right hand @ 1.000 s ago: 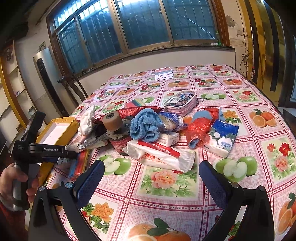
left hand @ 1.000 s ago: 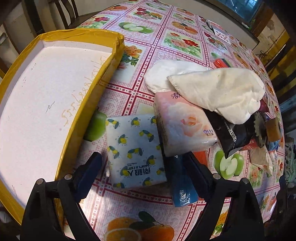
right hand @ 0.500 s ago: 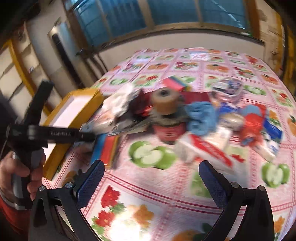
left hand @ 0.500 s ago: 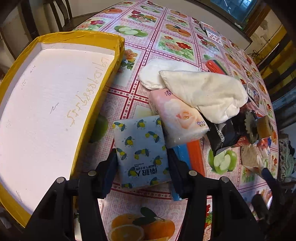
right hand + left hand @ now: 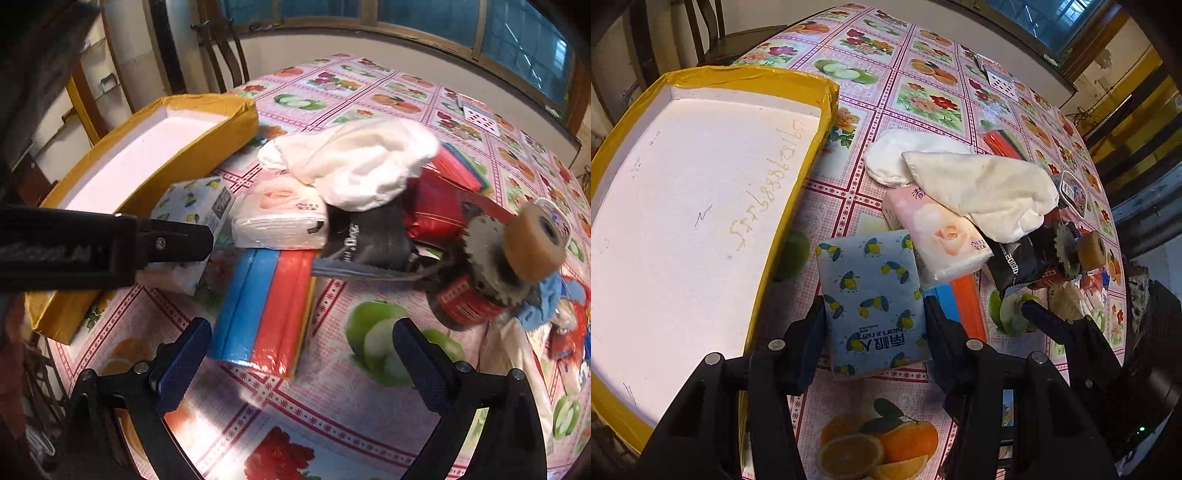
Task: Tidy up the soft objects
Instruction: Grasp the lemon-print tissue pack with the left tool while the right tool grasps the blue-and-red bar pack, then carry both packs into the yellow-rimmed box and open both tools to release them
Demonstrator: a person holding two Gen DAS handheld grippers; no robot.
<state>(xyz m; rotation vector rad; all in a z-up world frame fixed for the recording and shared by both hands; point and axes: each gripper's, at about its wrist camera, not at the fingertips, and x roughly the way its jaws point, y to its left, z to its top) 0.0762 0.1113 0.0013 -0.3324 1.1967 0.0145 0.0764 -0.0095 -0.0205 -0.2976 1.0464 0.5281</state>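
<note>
A light-blue lemon-print tissue pack (image 5: 871,291) lies on the tablecloth beside the yellow box (image 5: 812,147). My left gripper (image 5: 873,332) is shut on it, one finger on each long side. In the right wrist view the same pack (image 5: 192,206) sits in the left gripper (image 5: 205,238). A pink rose tissue pack (image 5: 938,236) leans against it under a white cloth (image 5: 982,188). My right gripper (image 5: 303,360) is open and holds nothing, low over the table just before a blue and orange pack (image 5: 266,306).
The yellow box (image 5: 147,155) has a white foam floor with nothing in it. A round white pad (image 5: 901,158), black snack bag (image 5: 1012,262), tape roll (image 5: 532,243), red jar (image 5: 465,302) and blue towel (image 5: 546,299) crowd the table's middle. Chairs stand behind the box.
My left gripper's fingers closed from wide apart onto the lemon-print pack. My right gripper swung left and down, close to the blue and orange pack.
</note>
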